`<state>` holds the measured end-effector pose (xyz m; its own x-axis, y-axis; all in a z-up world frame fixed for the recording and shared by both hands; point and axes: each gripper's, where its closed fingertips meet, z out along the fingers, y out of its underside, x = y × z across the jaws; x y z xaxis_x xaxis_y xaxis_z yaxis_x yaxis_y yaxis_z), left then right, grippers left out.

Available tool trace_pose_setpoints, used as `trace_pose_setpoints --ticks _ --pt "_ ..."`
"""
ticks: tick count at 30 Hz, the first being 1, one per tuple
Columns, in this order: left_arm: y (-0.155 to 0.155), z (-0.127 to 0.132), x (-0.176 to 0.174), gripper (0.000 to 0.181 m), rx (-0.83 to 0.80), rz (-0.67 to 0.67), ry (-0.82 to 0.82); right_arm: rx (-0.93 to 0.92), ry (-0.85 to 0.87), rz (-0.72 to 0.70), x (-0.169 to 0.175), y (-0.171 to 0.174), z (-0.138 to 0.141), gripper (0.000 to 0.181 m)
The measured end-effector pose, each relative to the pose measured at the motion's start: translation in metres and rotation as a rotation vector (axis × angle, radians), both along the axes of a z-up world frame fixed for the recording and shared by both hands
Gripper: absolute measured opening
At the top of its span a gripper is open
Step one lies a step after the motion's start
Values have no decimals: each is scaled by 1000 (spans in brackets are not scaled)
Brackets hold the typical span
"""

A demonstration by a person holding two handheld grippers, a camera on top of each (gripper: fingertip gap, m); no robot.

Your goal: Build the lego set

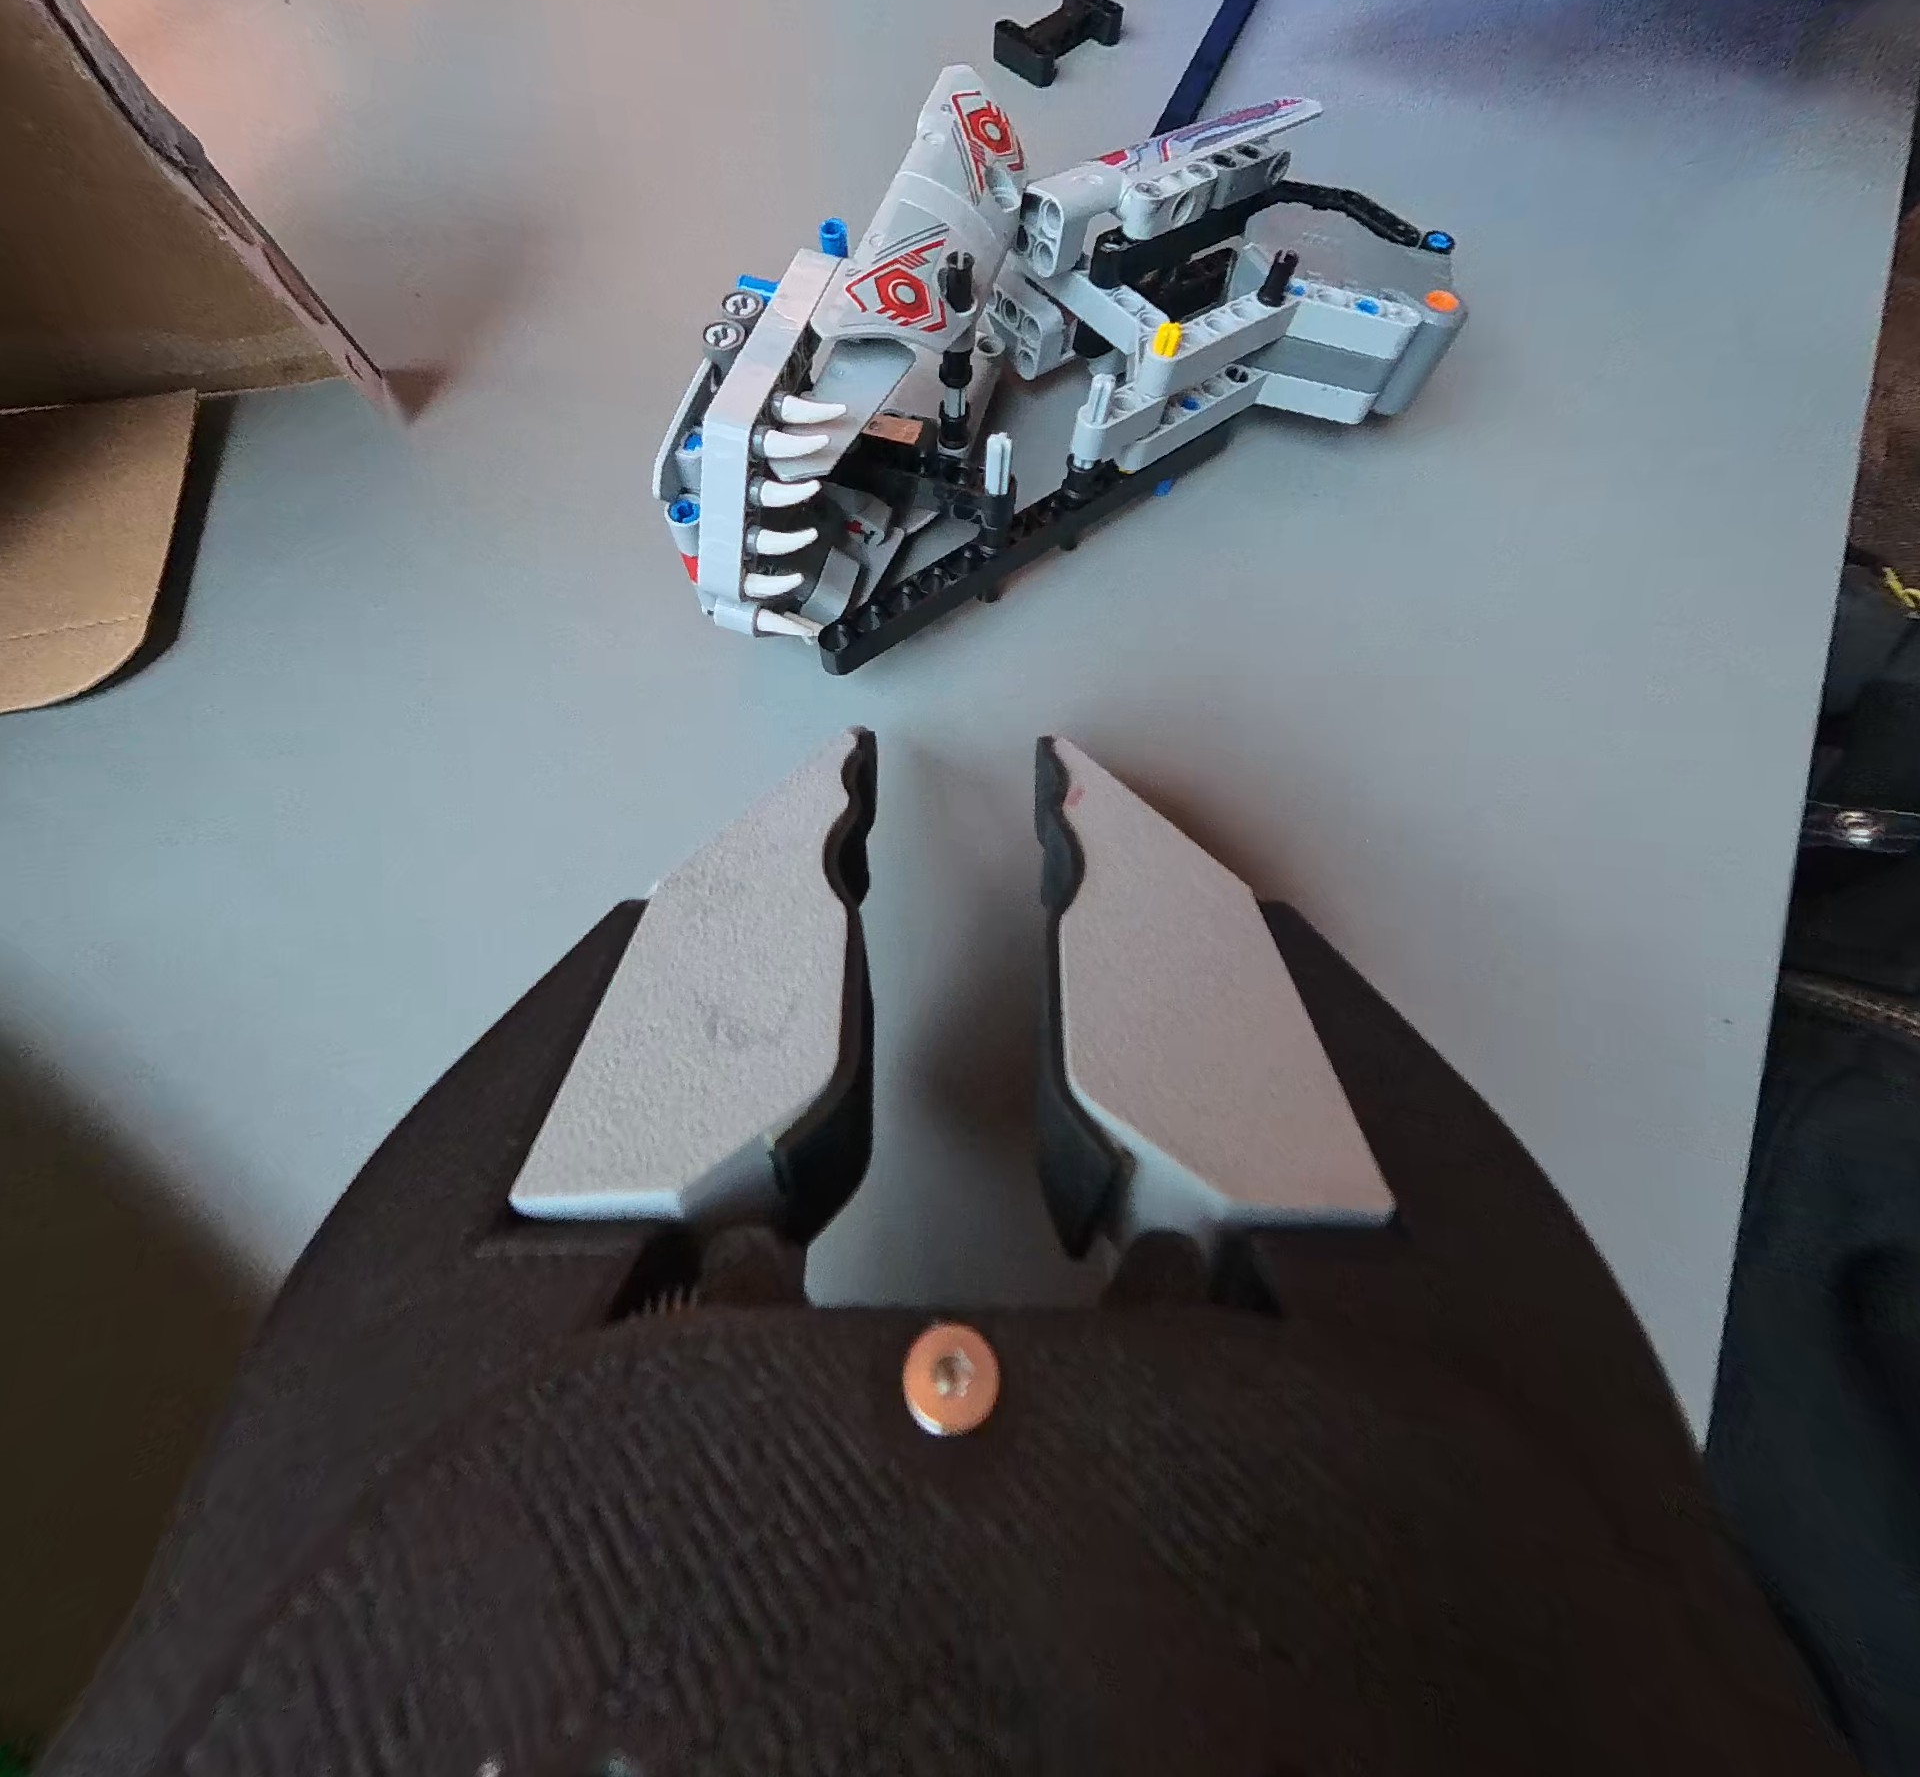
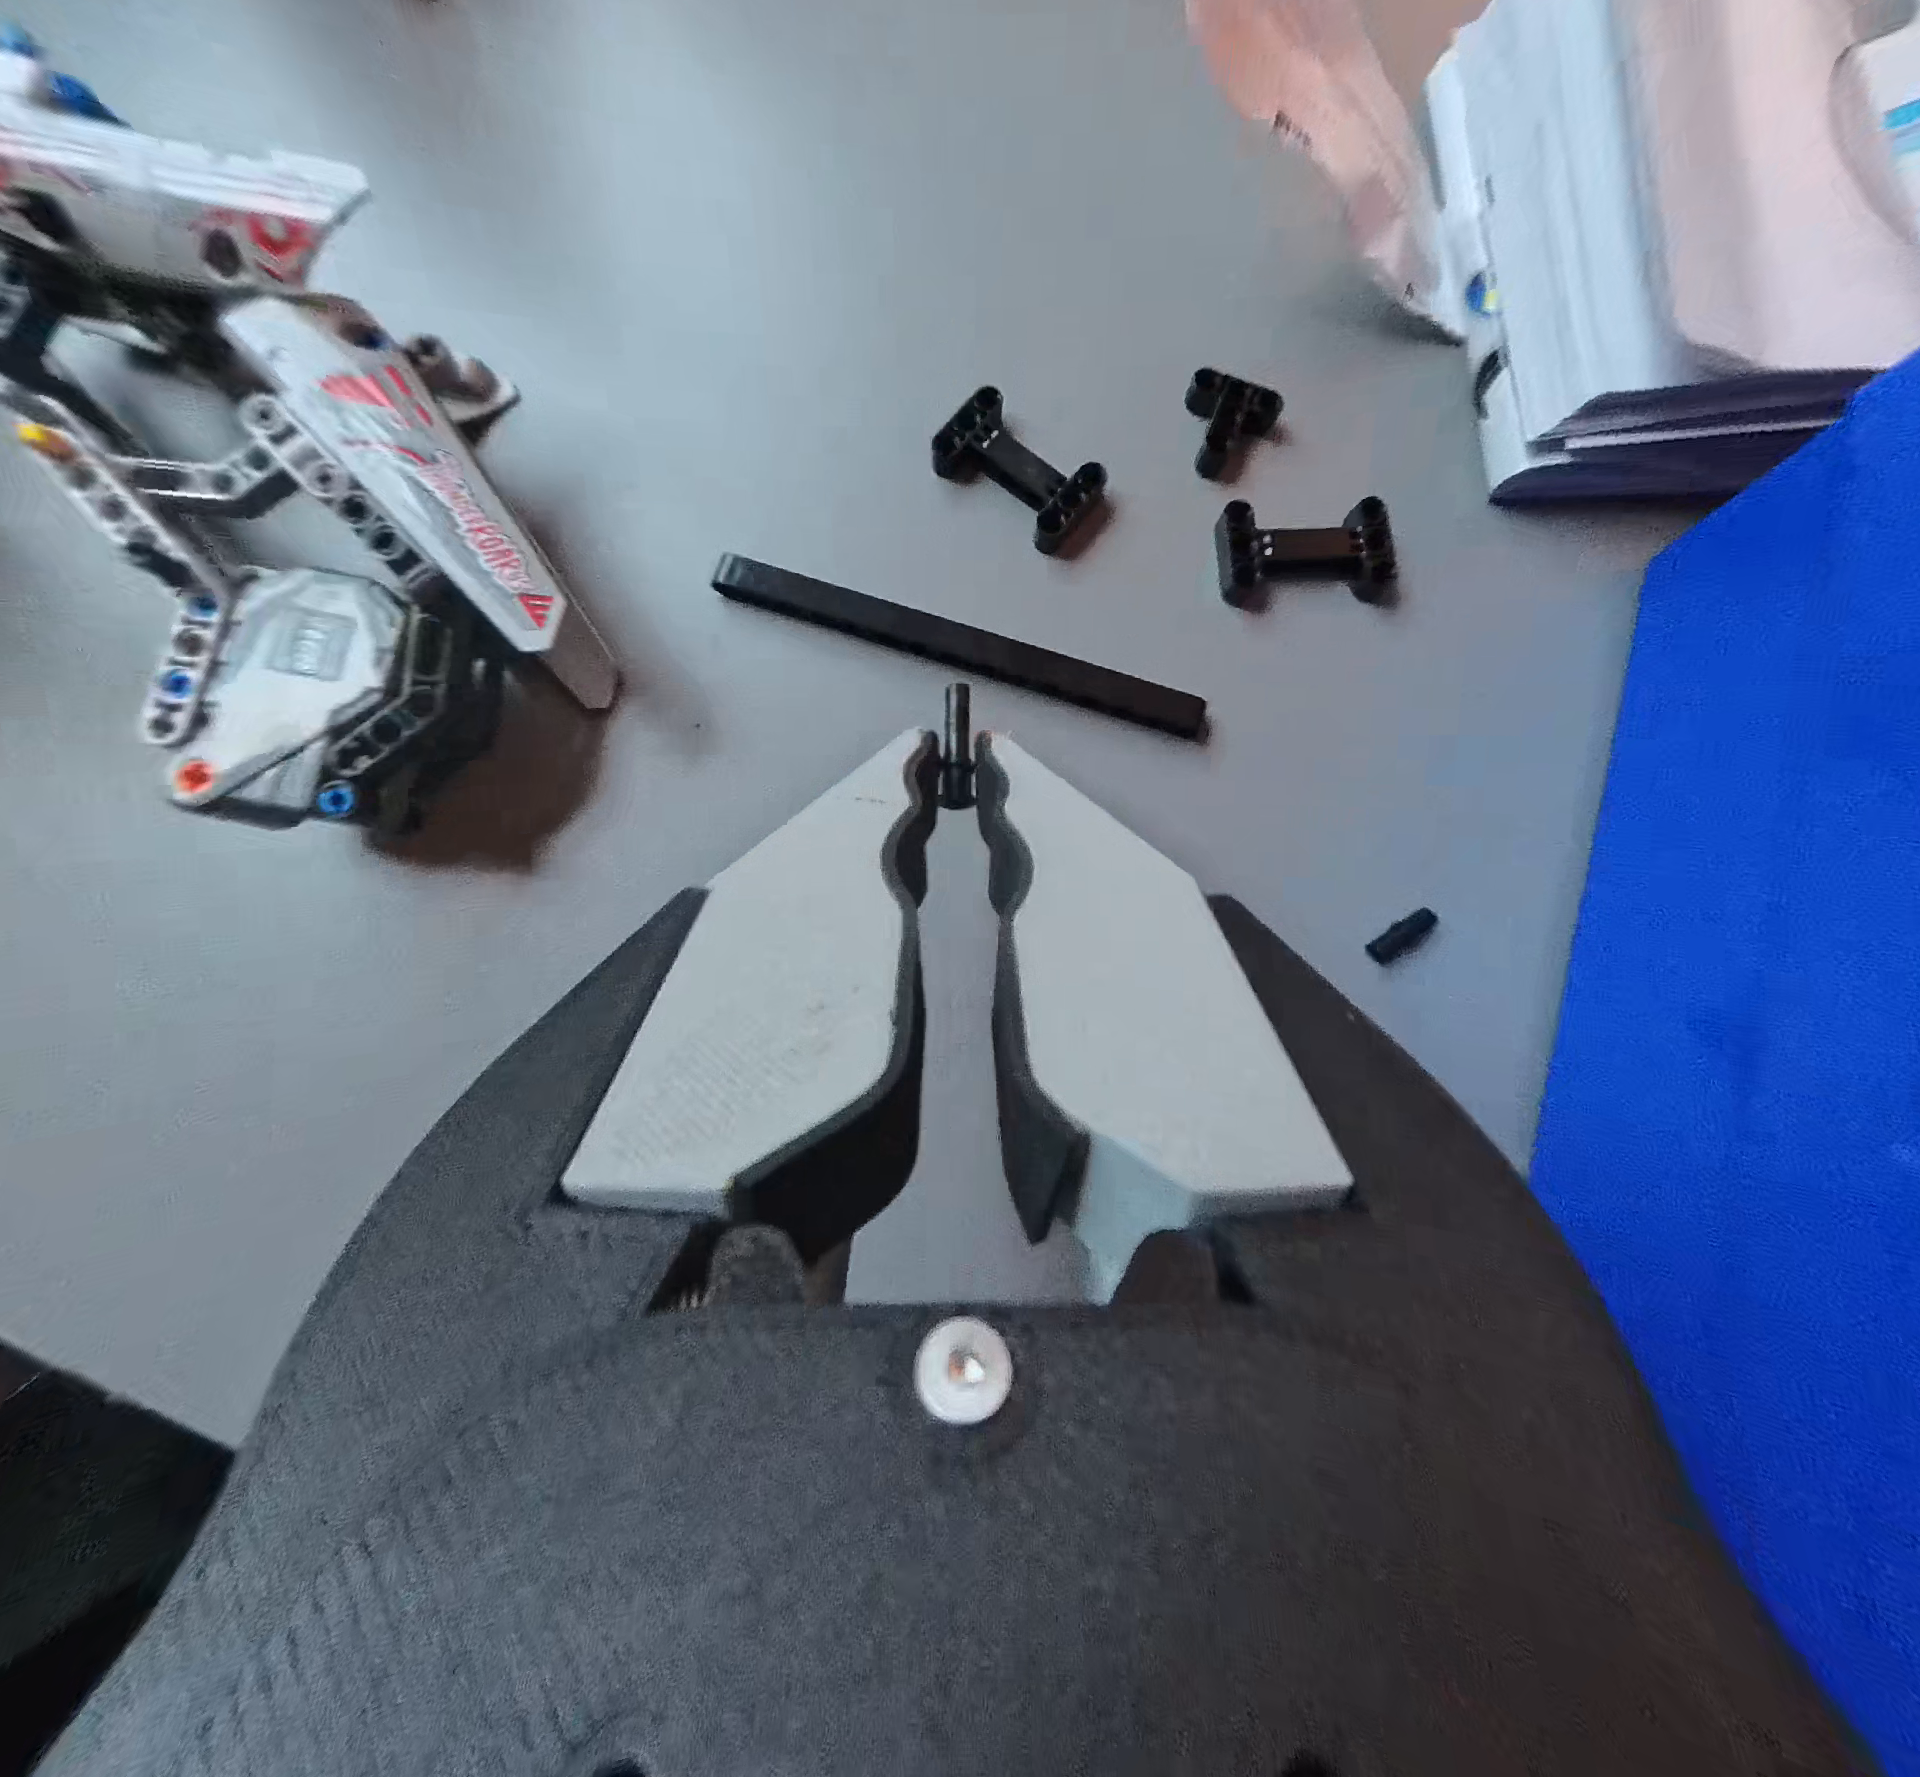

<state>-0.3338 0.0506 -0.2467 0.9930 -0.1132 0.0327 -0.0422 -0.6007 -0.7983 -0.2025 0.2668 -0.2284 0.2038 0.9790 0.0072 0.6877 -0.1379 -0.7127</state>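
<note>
- Left gripper point(image 1: 956, 761): jaws apart at a middling gap, nothing between them, hovering over bare counter point(image 1: 416, 792). The lego model point(image 1: 997, 377) lies just ahead at 12 o'clock, not touched.
- Lego model: a partly built grey shark-like head with white teeth, red-marked panels and a long black beam along its base, resting on its side on the counter.
- Right gripper point(image 2: 958, 761): closed narrow on a small black pin point(image 2: 957, 740), held upright at the very tips, one end poking out ahead.
- From the right wrist view, the model sits at 10 o'clock, well apart from the pin.
- Step in hand, as I judge it: a pin has been picked and is on its way to a hole, either in the model or in the long black beam point(image 2: 961, 647) lying just beyond the tips at 12 o'clock.
- Next move calls for lining the pin's axis with a hole and pushing straight; the left gripper likely needs to steady the receiving part.
- Around: three black connector pieces point(image 2: 1018, 470) at 12 to 1 o'clock, a stray black pin point(image 2: 1401, 934) at 3 o'clock, booklets point(image 2: 1621, 293) and a blue cloth point(image 2: 1766, 896) to the right.
- Cardboard box point(image 1: 104, 273) at 10 o'clock in the left view.
- In the way: nothing obvious; the thin tip grip could let the pin twist.
</note>
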Motion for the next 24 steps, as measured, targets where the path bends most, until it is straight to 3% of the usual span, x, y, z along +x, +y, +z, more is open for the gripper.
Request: trace_pose_setpoints --ticks 3,6,7,9,11,14,17,18,20,22,24 --pt "0 0 -1 28 -3 9 -4 138 106 -62 29 19 67 3" --pt "0 -1 -3 28 -7 18 -12 272 132 -215 79 73 119 3" --pt "1 -1 -3 28 -9 19 -13 262 109 -242 92 91 120 3" --pt "1 -2 -4 27 -13 24 -8 122 13 -201 105 110 92 3" --pt "2 -1 -4 26 -8 27 12 18 -74 -173 111 121 63 22" --pt "3 -1 -5 26 -4 33 47 84 -48 -208 117 143 61 26" --pt "3 -1 -7 25 2 51 66 62 -180 -183 121 139 38 38" --pt "3 0 -9 25 4 62 64 112 -178 -205 122 143 44 36" --pt "4 2 -14 26 13 96 60 139 -12 -179 108 126 77 25" --pt "6 7 -22 27 46 127 59 123 145 -92 89 92 108 36" --pt "9 13 -32 32 70 163 59 86 221 25 66 48 119 43"
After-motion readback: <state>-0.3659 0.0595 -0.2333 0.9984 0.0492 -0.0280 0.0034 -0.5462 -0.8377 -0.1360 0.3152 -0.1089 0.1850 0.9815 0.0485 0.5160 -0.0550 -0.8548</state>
